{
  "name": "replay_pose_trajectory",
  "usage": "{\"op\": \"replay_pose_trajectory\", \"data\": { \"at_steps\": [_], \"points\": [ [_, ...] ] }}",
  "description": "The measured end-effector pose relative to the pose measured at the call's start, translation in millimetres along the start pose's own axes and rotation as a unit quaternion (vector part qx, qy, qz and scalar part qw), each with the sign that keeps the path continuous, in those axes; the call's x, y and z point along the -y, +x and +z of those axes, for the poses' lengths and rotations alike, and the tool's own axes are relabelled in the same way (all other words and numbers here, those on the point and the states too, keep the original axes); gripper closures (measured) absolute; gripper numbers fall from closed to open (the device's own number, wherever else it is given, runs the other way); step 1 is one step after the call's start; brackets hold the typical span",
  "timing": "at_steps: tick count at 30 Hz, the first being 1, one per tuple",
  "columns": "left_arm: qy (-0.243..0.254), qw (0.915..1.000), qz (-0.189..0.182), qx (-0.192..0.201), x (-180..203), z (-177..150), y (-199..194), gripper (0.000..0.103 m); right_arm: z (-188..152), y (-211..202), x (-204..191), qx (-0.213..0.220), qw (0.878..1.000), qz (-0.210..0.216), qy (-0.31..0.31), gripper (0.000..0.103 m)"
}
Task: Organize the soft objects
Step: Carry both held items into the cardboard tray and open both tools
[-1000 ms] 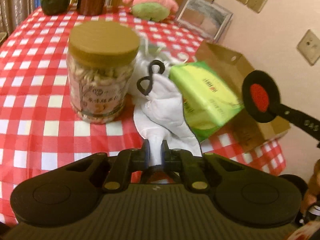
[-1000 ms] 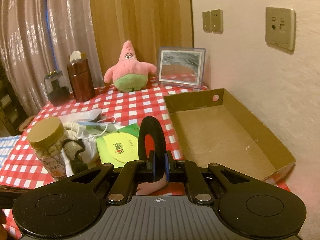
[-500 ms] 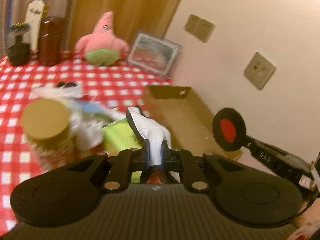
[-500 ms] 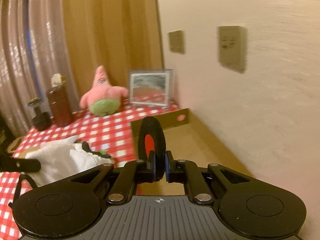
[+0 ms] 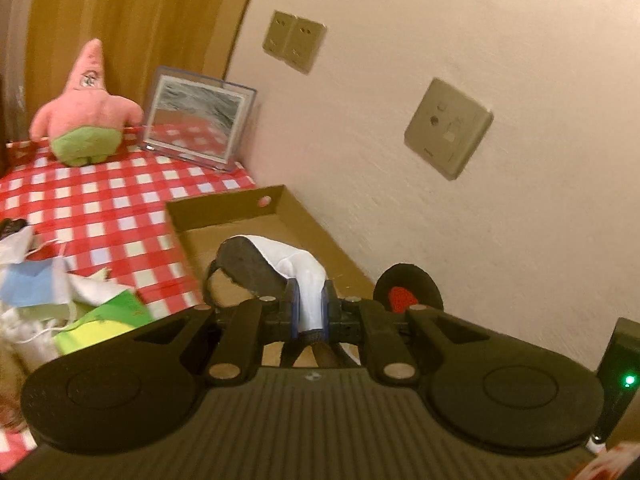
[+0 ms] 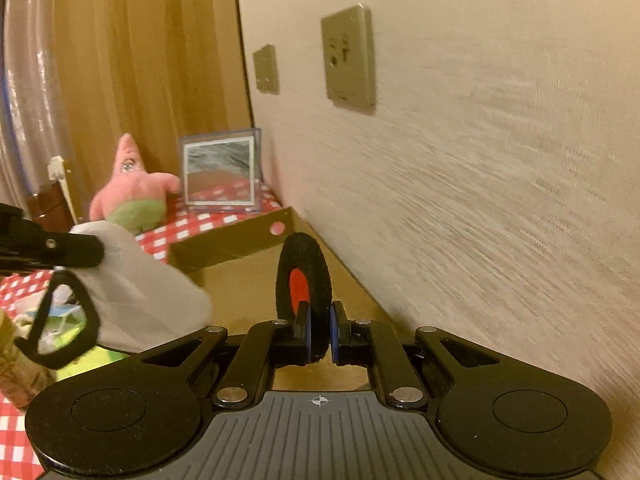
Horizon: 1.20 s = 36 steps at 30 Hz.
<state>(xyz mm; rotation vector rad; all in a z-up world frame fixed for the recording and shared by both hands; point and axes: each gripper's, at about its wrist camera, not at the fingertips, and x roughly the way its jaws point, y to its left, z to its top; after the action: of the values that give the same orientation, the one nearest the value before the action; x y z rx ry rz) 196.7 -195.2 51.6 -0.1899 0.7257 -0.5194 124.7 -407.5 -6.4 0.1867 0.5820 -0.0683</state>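
My left gripper (image 5: 310,306) is shut on a white cloth pouch with a black strap (image 5: 296,266) and holds it in the air over the open cardboard box (image 5: 224,210). The pouch also shows at the left of the right wrist view (image 6: 132,284). My right gripper (image 6: 319,338) is shut on a black round pad with a red centre (image 6: 304,276), held above the same box (image 6: 232,240), close to the wall. That pad also shows in the left wrist view (image 5: 408,290). A pink star plush (image 5: 86,108) sits at the back of the table.
A red-and-white checked cloth (image 5: 92,208) covers the table. A framed picture (image 5: 196,118) leans on the wall behind the box. A green packet (image 5: 100,322) and loose white items (image 5: 24,280) lie left of the box. The wall (image 6: 480,200) with sockets runs close on the right.
My left gripper lifted the white pouch off the pile by the jar and carried it right, over the box. My right gripper moved forward and right with the pad, nearer the wall.
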Motion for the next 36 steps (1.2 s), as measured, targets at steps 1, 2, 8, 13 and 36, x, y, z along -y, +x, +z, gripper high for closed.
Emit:
{"op": "replay_pose_trajectory", "data": {
  "at_steps": [1,2,8,13,36],
  "points": [
    [0.004,1.0,0.004,0.001,2.4,-0.8,10.0,0.094,0.2,4.1,1.8,-0.002,1.0,-0.001,0.002,0.094],
    [0.009,0.9999,0.007,0.0,4.5,-0.8,17.1,0.094,0.3,7.6,3.7,-0.003,1.0,-0.002,0.004,0.094],
    [0.019,0.9982,0.018,-0.054,8.3,-6.2,67.0,0.084,-0.3,32.3,11.9,-0.017,1.0,-0.002,0.008,0.094],
    [0.011,0.9977,0.03,-0.059,-5.2,-16.5,72.1,0.073,-1.7,50.8,11.5,-0.028,1.0,0.005,0.01,0.094],
    [-0.037,0.9925,0.115,-0.018,-56.1,-57.2,-29.3,0.069,-2.3,37.3,-6.6,-0.028,0.998,0.049,0.026,0.05]
  ]
}}
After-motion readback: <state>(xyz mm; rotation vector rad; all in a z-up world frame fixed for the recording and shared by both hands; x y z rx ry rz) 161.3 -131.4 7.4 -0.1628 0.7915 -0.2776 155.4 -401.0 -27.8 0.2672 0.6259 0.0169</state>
